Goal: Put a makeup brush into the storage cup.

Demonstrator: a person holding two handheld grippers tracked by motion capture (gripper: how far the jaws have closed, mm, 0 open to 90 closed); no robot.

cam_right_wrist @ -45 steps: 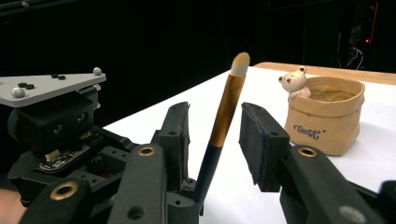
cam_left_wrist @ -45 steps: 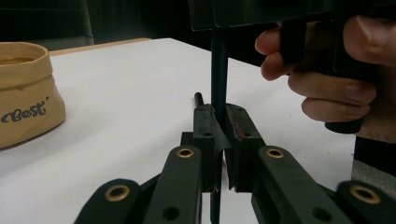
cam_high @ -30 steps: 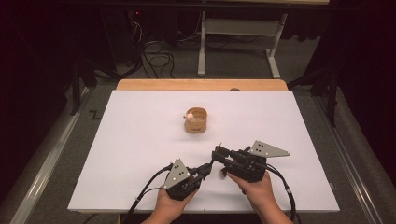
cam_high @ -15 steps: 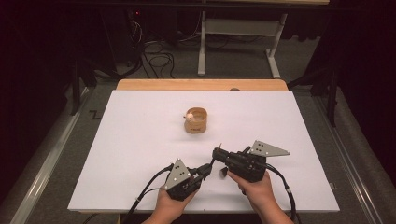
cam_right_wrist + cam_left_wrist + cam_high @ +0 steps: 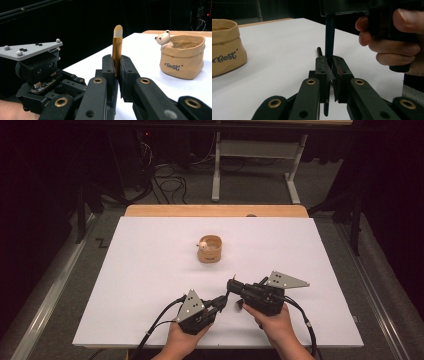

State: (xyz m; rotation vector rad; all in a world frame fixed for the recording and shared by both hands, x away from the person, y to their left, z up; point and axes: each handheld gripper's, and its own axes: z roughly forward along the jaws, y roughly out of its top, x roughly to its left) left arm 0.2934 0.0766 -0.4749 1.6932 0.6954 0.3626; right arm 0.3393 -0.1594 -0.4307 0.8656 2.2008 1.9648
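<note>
A slim brush with a dark handle [image 5: 329,37], a gold ferrule [image 5: 116,50] and a pale bristle tip is held by both grippers near the table's front edge. My left gripper [image 5: 223,301] [image 5: 331,65] is shut on the dark handle. My right gripper [image 5: 231,285] [image 5: 117,65] is shut on the gold ferrule, and the bristles stick up past its jaws. The two grippers meet tip to tip, with a hand on each. A tan bag-shaped holder [image 5: 210,251] [image 5: 182,56] [image 5: 224,47] with a small bear on its rim stands mid-table, beyond the grippers.
The white table top [image 5: 150,270] spreads wide around the holder. A wooden strip [image 5: 215,210] runs along its far edge. Cables and a desk frame [image 5: 255,155] lie on the dark floor beyond. The left gripper's grey plate [image 5: 32,48] sits close beside the right jaws.
</note>
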